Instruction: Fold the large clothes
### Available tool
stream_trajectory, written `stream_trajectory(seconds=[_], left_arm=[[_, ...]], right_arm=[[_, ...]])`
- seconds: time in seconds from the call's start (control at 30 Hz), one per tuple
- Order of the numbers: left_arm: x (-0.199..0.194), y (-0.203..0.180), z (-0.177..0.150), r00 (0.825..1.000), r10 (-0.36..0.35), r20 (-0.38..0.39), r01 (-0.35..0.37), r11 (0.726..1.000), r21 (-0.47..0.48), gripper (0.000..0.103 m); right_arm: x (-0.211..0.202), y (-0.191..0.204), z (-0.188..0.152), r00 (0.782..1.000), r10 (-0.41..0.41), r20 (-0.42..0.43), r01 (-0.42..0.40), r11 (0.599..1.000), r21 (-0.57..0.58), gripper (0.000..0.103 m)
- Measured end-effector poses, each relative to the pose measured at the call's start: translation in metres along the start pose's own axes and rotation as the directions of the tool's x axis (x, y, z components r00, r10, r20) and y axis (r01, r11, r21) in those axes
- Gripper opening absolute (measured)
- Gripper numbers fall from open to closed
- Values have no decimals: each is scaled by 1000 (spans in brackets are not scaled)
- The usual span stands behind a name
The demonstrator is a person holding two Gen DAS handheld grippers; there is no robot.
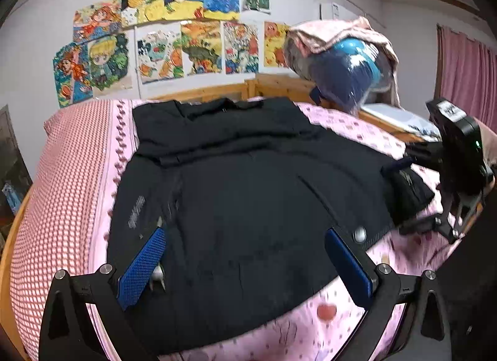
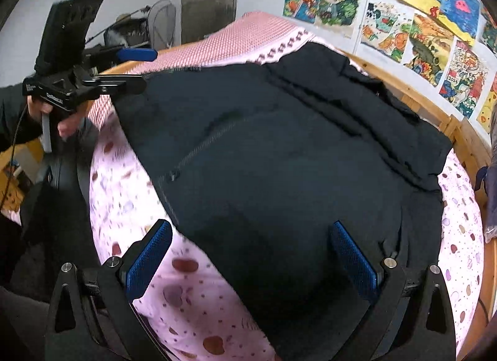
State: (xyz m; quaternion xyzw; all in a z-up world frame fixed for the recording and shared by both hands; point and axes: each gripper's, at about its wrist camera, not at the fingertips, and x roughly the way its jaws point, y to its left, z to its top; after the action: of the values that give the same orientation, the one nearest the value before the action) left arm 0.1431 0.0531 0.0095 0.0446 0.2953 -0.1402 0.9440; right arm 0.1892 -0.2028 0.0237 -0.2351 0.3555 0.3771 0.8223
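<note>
Garment: a black garment (image 1: pixel 242 180) is spread flat on a bed (image 1: pixel 62 180), over a pink patterned sheet (image 2: pixel 130 205); a zip line (image 2: pixel 198 149) is seen running across it in the right wrist view.
Upper part: a folded band of the cloth is seen lying across the far end, near the wooden bed frame (image 1: pixel 217 90).
Left tongs (image 1: pixel 245 255): held wide open, nothing gripped; the blue pads (image 1: pixel 143 264) are seen over the near part of the garment, the cloth lying between and beneath them. Contact with the cloth cannot be told.
Snap: a pale round snap (image 1: pixel 359 234) is seen on the garment edge just beside the right-hand pad.
Right tongs (image 2: pixel 251 255): held wide open, nothing gripped; one pad (image 2: pixel 149 255) is over the pink sheet just beside the garment's edge, the other over the dark cloth.
Across views: each device is seen from the other's camera at the bed's side, the left one grasped by a hand (image 2: pixel 66 125).
Wall: coloured drawings (image 1: pixel 174 34) are pinned above the bed.
</note>
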Motion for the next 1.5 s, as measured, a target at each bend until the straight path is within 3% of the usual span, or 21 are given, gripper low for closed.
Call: stream_trajectory(seconds=[0.23, 0.47, 0.63, 0.87, 0.97, 1.17, 1.33, 1.43, 1.5], left_arm=[[2, -6, -26, 999, -17, -42, 19, 998, 52, 103], [8, -20, -40, 997, 13, -75, 0, 985, 171, 103], [17, -31, -54, 993, 75, -89, -48, 962, 267, 103], [20, -42, -63, 989, 141, -44, -122, 946, 299, 103], [23, -49, -66, 980, 195, -26, -176, 928, 327, 103], [26, -56, -66, 962, 274, -4, -255, 901, 351, 103], [23, -57, -62, 948, 319, 25, -306, 883, 357, 101], [23, -61, -64, 931, 359, 63, -356, 857, 373, 96], [23, -60, -63, 922, 378, 78, -379, 846, 375, 85]], right_arm=[[6, 2, -13, 998, -12, -62, 12, 1000, -4, 101], [11, 11, -26, 994, -71, -87, 68, 997, -41, 101], [16, 17, -38, 986, -149, -75, 144, 987, -70, 101], [9, 16, -50, 958, -287, -27, 285, 957, -53, 101], [7, 12, -56, 947, -320, -14, 319, 947, -30, 101], [10, 7, -68, 948, -317, 7, 317, 948, 27, 101], [10, 11, -73, 925, -378, 26, 379, 926, -1, 101], [6, 9, -74, 913, -407, 41, 406, 914, 22, 101], [3, 10, -75, 902, -428, 53, 427, 904, 30, 101]])
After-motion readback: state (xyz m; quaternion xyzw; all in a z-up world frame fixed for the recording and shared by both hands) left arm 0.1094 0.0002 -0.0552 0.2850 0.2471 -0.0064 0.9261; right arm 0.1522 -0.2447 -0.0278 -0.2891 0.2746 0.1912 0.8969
